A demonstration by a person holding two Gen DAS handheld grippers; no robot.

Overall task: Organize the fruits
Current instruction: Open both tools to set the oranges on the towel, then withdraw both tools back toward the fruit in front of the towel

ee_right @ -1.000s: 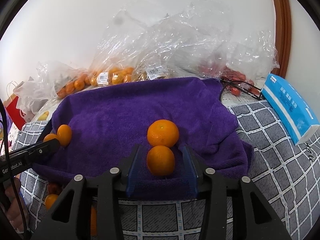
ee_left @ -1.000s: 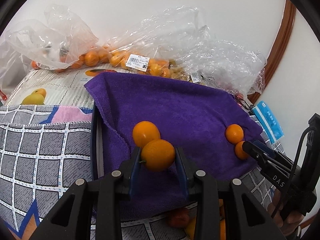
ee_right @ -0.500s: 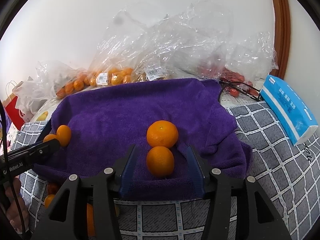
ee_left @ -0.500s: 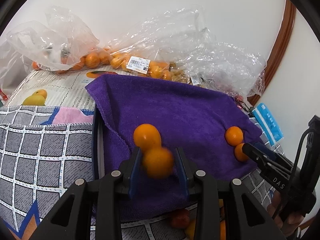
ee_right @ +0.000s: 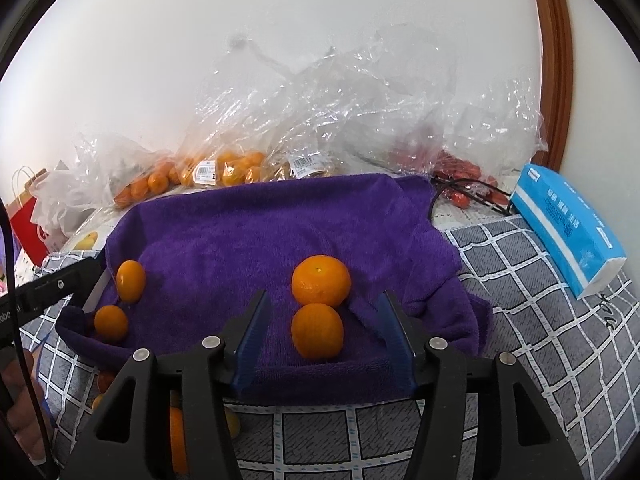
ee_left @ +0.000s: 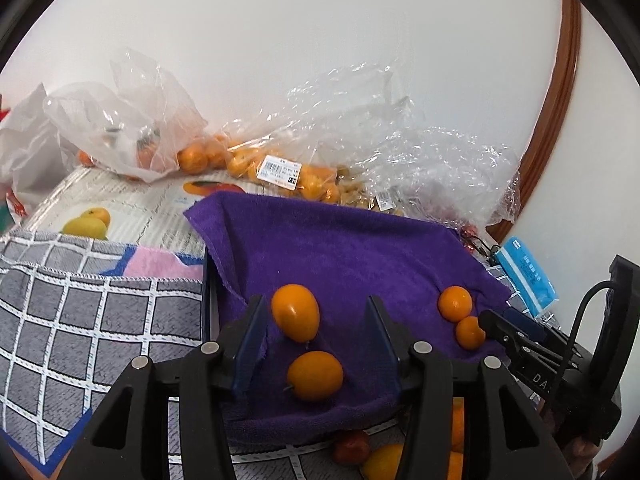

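A purple towel (ee_left: 352, 252) lies over a tray. In the left wrist view my left gripper (ee_left: 316, 328) is open, with a small orange (ee_left: 315, 375) lying free on the towel between its fingers and an oval orange (ee_left: 296, 312) just beyond. In the right wrist view my right gripper (ee_right: 324, 328) is open around a small orange (ee_right: 317, 332) resting on the towel (ee_right: 280, 232), with a bigger orange (ee_right: 321, 280) touching it behind. The left pair also shows in the right wrist view (ee_right: 130, 280), the right pair in the left wrist view (ee_left: 455, 303).
Clear plastic bags of oranges (ee_left: 280, 168) and red fruit (ee_right: 460, 172) line the wall behind the towel. A blue tissue pack (ee_right: 568, 228) lies at the right. More fruit (ee_left: 384, 456) sits below the towel's front edge on the grey checked cloth (ee_left: 80, 320).
Both grippers opened and let go of their oranges, which now rest on the towel. Both grippers have drawn back a little.
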